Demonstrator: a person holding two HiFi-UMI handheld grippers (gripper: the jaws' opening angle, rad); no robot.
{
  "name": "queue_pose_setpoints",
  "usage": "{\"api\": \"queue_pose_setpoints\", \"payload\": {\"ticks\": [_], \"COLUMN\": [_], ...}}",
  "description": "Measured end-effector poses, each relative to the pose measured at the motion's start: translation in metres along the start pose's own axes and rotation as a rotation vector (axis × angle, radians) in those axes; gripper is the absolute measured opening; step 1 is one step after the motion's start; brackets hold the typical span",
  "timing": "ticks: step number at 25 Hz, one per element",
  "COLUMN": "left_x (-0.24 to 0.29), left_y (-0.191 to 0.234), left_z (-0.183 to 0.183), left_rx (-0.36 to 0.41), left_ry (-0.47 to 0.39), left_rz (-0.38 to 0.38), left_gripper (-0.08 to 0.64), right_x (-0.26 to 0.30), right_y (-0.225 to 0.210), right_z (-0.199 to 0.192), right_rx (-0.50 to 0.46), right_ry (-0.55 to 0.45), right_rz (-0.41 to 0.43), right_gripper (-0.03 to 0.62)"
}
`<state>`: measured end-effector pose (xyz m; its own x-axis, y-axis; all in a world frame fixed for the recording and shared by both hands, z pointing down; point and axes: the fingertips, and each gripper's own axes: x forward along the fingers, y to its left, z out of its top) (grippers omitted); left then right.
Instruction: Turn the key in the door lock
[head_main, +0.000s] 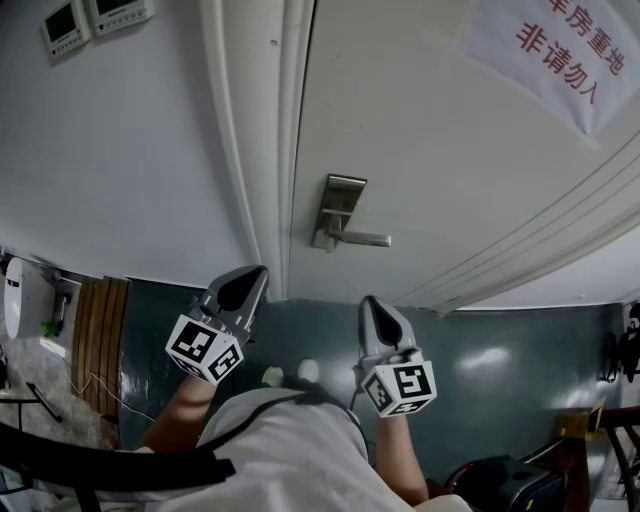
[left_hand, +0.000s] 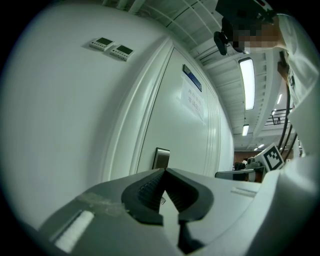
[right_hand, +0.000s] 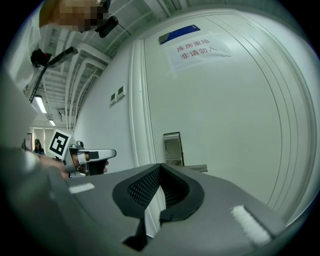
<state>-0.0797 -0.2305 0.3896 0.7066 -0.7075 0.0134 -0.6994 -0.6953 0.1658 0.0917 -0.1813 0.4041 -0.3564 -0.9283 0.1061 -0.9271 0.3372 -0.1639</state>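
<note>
So the lock plate (head_main: 340, 205) sits on the white door (head_main: 450, 150), right beside the door frame (head_main: 265, 150). The left hand-held gripper (head_main: 256, 272) hangs below-left of the plate and the right hand-held gripper (head_main: 368, 302) just below-right. Both are clenched on nothing and pointing level at it. My guess is they're held off so the plate stays in sight. I can't spot a key anywhere, and the keyhole's too small to tell. This fits heading in or pulling away equally. The lever handle (head_main: 360, 238) juts right from the plate and the frame crowds its left, so the open room is straight in front.
</note>
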Motion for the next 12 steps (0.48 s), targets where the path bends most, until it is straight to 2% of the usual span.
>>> {"api": "queue_pose_setpoints", "payload": {"ticks": [12], "left_x": [0.009], "left_y": [0.005], "left_z": [-0.003], "left_rx": [0.004], "left_ry": [0.011], "left_rz": [-0.014], "left_gripper": [0.005], "right_x": [0.013], "right_y": [-0.005], "right_z": [-0.007], "right_rx": [-0.002], "right_ry": [0.019], "right_rz": [-0.003], "right_gripper": [0.008]}}
